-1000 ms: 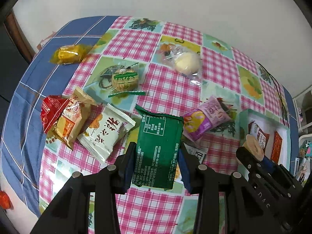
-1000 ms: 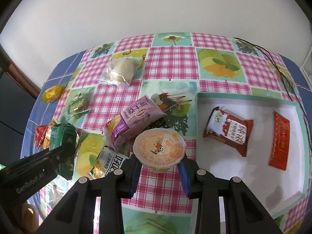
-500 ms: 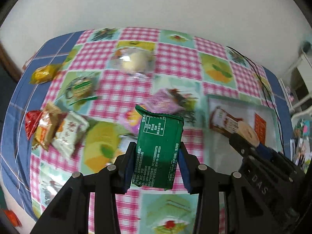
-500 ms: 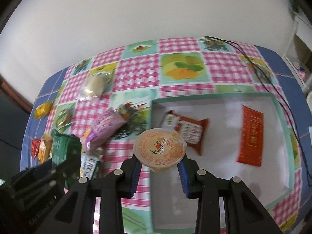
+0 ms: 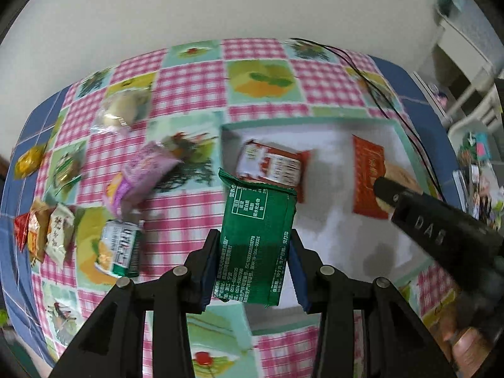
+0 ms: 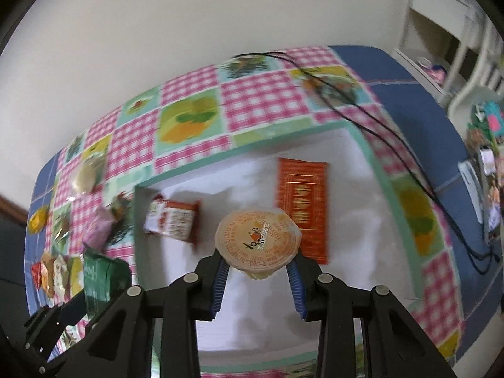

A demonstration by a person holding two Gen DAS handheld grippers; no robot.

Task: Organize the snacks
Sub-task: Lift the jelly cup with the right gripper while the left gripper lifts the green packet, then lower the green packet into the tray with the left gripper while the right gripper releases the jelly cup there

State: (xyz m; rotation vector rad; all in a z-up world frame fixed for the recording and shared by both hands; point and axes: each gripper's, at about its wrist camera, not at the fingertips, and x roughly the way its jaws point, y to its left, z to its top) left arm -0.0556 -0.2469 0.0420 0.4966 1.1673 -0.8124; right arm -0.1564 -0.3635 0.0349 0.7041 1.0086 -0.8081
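My left gripper point(image 5: 253, 245) is shut on a green snack packet point(image 5: 256, 239) and holds it above the near left corner of the white tray point(image 5: 334, 242). My right gripper point(image 6: 257, 266) is shut on an orange jelly cup point(image 6: 257, 241) and holds it over the middle of the tray point(image 6: 356, 220). The tray holds a red-and-white packet point(image 6: 173, 220) and a flat red packet point(image 6: 304, 208). The right gripper also shows in the left wrist view point(image 5: 384, 195), over the tray's right side.
Loose snacks lie on the checked tablecloth left of the tray: a purple packet point(image 5: 138, 176), a green-and-white packet point(image 5: 121, 252), a clear-wrapped bun point(image 5: 124, 110), a yellow sweet point(image 5: 30, 163) and several packets at the left edge point(image 5: 44, 230). A black cable point(image 6: 362, 110) runs past the tray's far right corner.
Both grippers have moved to the right with their snacks, from over the tablecloth to over the tray. The jelly cup now hangs above the tray's middle.
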